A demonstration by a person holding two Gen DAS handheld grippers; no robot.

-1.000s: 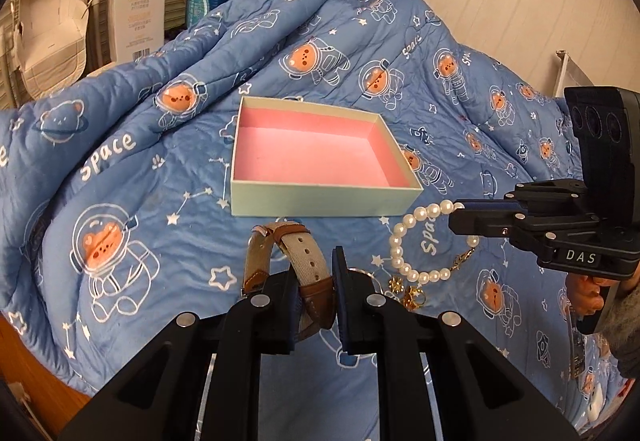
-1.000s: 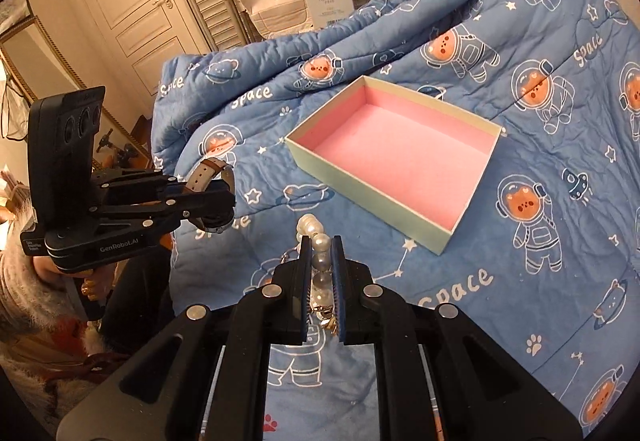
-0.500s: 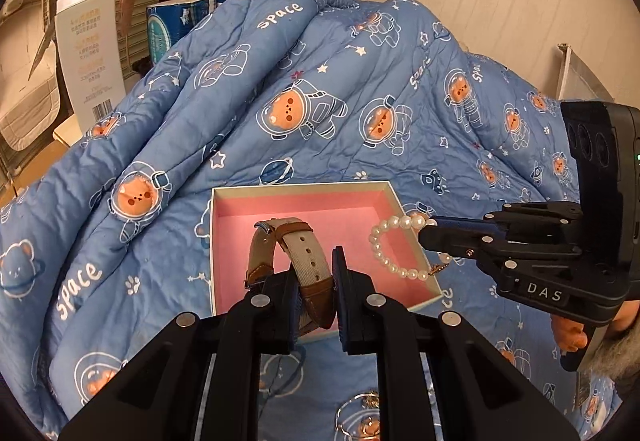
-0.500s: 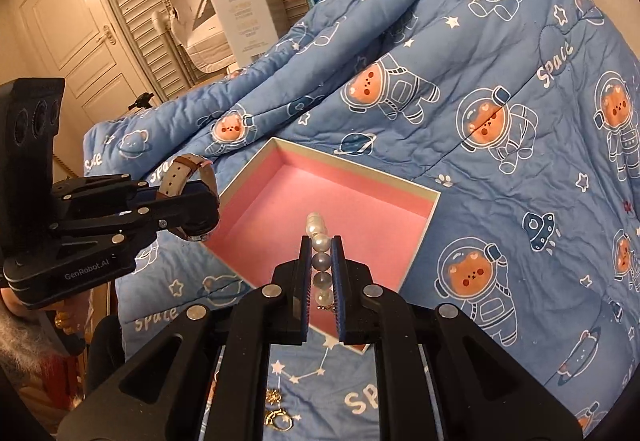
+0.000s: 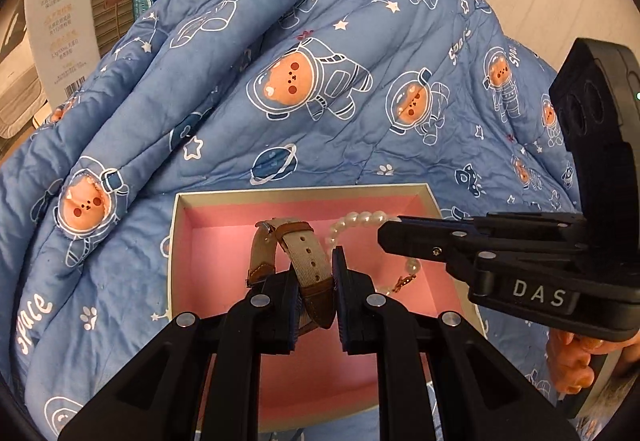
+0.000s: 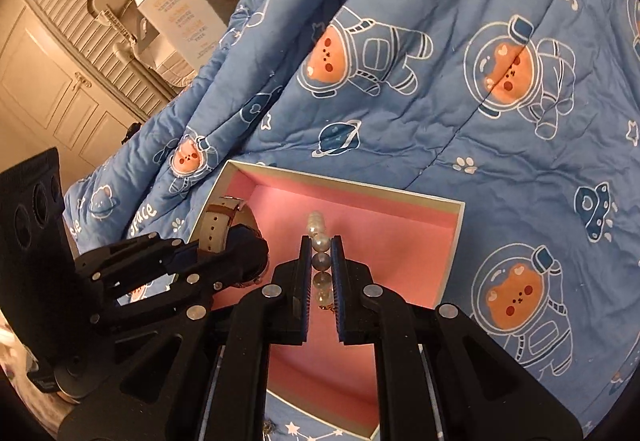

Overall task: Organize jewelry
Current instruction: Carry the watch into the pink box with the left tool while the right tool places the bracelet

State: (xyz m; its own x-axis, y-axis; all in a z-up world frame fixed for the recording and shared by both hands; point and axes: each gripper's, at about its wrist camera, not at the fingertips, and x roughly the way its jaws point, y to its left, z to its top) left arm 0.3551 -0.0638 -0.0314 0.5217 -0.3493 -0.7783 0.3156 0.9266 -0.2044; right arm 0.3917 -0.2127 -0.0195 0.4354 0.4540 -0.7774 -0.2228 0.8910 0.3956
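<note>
— So what have the two tongs got?
— Left gripper [image 5: 316,283] is clenched on the watch [image 5: 294,261] by its tan strap, the loop standing up ahead of the fingers. Right gripper [image 6: 321,273] is clamped on the pearl bracelet [image 6: 320,261], beads pinched in a row, clasp dangling below.
— Why hold both that way?
— Likely so each hangs free and drops cleanly.
— And beneath them?
— Pink-lined box [image 5: 304,194], directly under both tips, watch to the left of the pearls; each piece seems to have its own patch of floor. Box rests on the blue bear quilt [image 5: 320,101] beyond.
</note>
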